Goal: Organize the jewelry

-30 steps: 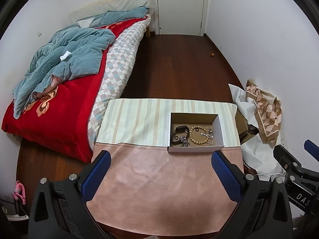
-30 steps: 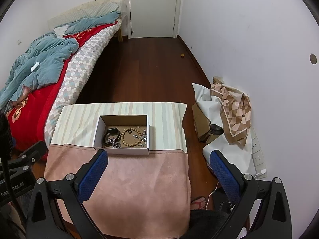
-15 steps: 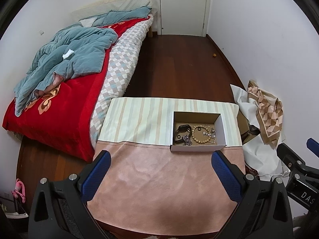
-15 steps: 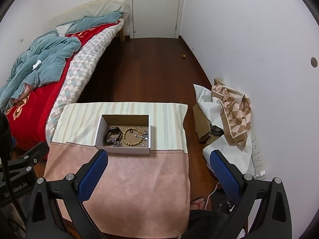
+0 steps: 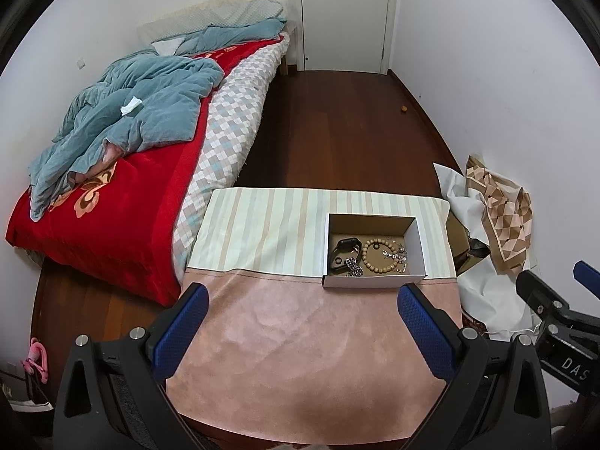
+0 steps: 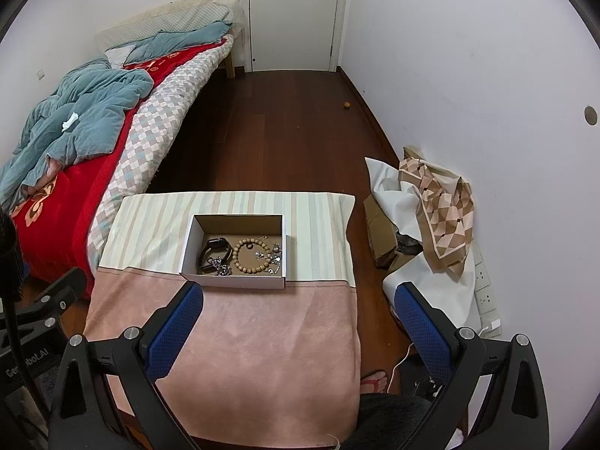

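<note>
Both tongs (image 5: 302, 305) (image 6: 298, 303) gape empty; only the right view shows a sandalled foot (image 6: 375, 378).

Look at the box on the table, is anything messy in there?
A little. In the cardboard box, the silver chains lie tangled, partly over the black watch band and beside the wooden bead bracelet. Nothing has spilled onto the tablecloth, and nothing looks broken.

Left gripper (image 5: 303, 294) and right gripper (image 6: 299, 293) both spread wide, holding nothing
</note>
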Demonstrator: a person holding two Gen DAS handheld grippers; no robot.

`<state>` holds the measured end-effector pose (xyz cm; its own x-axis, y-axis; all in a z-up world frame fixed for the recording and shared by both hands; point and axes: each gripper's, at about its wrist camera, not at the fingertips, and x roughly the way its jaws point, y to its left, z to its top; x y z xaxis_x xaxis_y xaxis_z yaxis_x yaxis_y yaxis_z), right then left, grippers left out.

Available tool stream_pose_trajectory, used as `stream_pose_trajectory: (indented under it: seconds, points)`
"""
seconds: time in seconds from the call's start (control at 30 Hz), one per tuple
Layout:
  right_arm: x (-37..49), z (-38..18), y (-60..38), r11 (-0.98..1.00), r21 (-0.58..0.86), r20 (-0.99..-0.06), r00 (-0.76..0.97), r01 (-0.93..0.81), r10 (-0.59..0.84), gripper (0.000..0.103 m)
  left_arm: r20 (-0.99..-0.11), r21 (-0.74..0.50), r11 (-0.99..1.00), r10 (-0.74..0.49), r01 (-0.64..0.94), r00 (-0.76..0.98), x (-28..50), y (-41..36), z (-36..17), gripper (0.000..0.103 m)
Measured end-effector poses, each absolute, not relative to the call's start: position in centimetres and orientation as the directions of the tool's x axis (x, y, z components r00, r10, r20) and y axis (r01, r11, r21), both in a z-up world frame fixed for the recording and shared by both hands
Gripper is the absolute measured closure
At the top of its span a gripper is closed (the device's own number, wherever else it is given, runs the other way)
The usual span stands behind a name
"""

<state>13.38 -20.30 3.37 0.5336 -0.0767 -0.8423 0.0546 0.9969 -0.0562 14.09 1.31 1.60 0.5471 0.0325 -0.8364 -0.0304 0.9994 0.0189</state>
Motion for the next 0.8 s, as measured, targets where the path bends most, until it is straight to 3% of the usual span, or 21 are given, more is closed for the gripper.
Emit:
stream_pose_trajectory:
  seconds: [0.8]
  points:
    - [13.07, 3.89, -19.76, 0.997, -0.063, -0.838, 0.541, 0.047, -0.079, 0.000, -0.827, 0.020, 0.999, 0.034, -0.032, 0.561, 13.96, 1.23, 2.47, 0.000]
